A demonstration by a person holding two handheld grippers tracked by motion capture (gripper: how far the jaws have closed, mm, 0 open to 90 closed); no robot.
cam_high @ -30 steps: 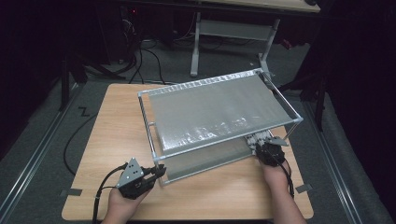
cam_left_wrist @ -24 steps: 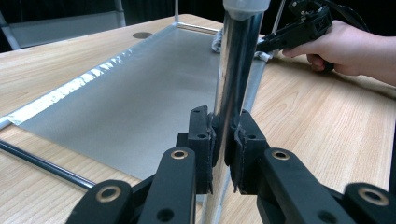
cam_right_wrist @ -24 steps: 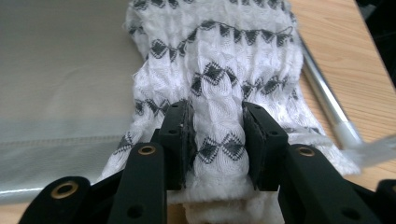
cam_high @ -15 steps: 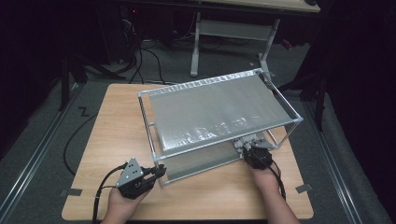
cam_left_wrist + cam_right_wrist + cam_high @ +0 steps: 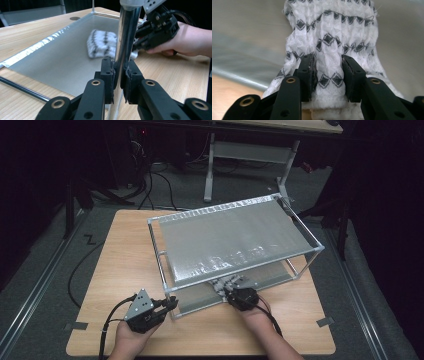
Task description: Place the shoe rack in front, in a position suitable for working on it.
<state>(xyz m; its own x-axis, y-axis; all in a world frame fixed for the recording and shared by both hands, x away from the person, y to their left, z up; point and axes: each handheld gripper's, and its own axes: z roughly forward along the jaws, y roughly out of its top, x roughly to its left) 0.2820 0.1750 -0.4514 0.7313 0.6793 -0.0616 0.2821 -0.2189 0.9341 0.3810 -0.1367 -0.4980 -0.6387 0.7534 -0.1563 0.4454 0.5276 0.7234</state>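
A metal-framed rack [image 5: 297,222] with two grey shelves stands on the wooden table [image 5: 125,255]. My left gripper [image 5: 169,304] [image 5: 119,80] is shut on the rack's shiny front-left post [image 5: 125,37], low down near the table. My right gripper [image 5: 231,291] [image 5: 328,75] is shut on a white cloth with black diamond stripes [image 5: 332,32]. The cloth [image 5: 226,282] [image 5: 101,43] lies bunched on the lower shelf [image 5: 62,57] [image 5: 249,30], just under the upper shelf's [image 5: 235,240] front edge. In the left gripper view the right gripper [image 5: 142,42] shows behind the post.
Bare wood runs along the table's left side and front right corner. Small tape marks [image 5: 325,322] sit near the front corners. A grey desk frame [image 5: 250,155] and cables [image 5: 160,180] stand on the floor behind the table.
My right hand has slid left along the rack's front edge, dragging the cloth over the lower shelf. The left gripper has kept its hold on the post.
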